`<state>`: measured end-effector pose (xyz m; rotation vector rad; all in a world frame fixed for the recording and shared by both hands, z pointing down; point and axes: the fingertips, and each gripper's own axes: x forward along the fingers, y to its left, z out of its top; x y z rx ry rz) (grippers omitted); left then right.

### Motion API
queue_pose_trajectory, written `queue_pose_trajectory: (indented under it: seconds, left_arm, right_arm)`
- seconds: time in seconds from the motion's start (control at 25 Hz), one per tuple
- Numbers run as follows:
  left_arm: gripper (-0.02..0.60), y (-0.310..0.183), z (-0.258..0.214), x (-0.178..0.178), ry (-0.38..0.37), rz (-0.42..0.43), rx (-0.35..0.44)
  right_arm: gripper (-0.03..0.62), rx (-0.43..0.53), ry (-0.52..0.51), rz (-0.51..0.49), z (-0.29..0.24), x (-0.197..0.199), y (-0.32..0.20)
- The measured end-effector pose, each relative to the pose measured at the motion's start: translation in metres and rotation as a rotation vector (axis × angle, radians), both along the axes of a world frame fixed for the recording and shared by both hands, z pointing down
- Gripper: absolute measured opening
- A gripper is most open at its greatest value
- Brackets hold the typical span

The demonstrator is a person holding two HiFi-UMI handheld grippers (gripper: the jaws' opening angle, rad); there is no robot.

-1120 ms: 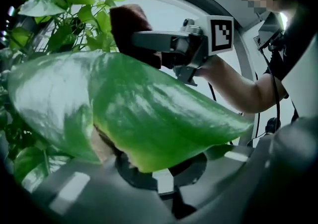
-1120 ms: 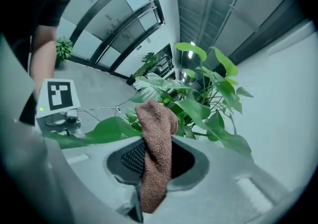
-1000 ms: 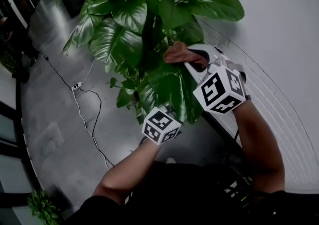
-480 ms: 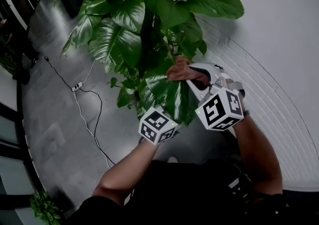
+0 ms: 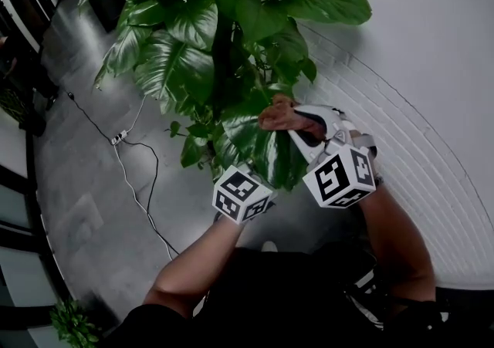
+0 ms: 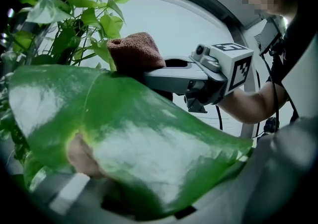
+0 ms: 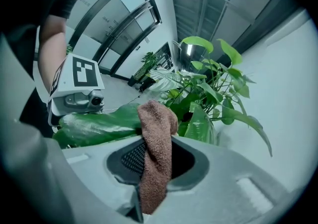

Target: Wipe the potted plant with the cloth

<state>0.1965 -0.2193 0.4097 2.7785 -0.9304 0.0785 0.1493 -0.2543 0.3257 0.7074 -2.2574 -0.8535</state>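
Well, starting at my left: my left gripper point(image 5: 244, 194) sits at about 6 o'clock under the potted plant point(image 5: 193, 38). Its jaws are pinched on the near end of the big leaf point(image 5: 266, 146), holding the blade out flat. The left gripper view shows that leaf spread right across the jaws, glossy, with pale glare on it. Further right, at the leaf's 12 o'clock end, the cloth point(image 5: 279, 115) rests bunched on the blade, close to where it joins the stalk. My right gripper point(image 5: 309, 124) has its jaws closed on that cloth, a brown terry fold that runs up between them and pokes out past the tips.

As I judge it, the wiping is under way but far from finished. The cloth is on this one leaf, at its upper end, so a stroke down toward 6 o'clock is what this leaf needs. I cannot tell from the sheen how clean it already is. Nothing touches the many leaves at 10 to 1 o'clock, and the pot is out of view.

For room, the floor point(image 5: 85, 184) at 9 o'clock is open, so my left arm can swing out that way. Stems and neighbouring leaves crowd the cloth at 12 o'clock, leaving little slack upward. The wall point(image 5: 432, 53) runs close at 3 o'clock, beside my right gripper, and hems in that elbow. The free lane is along the blade toward me, stopping short of my left jaws at the leaf's edge.
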Motion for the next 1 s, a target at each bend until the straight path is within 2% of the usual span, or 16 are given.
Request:
queue_pose_trajectory:
  seconds: [1.0]
  left_arm:
    - [0.017, 0.007, 0.004, 0.000, -0.005, 0.008, -0.010]
  right_arm:
    - [0.068, -0.030, 0.032, -0.008, 0.032, 0.014, 0.041]
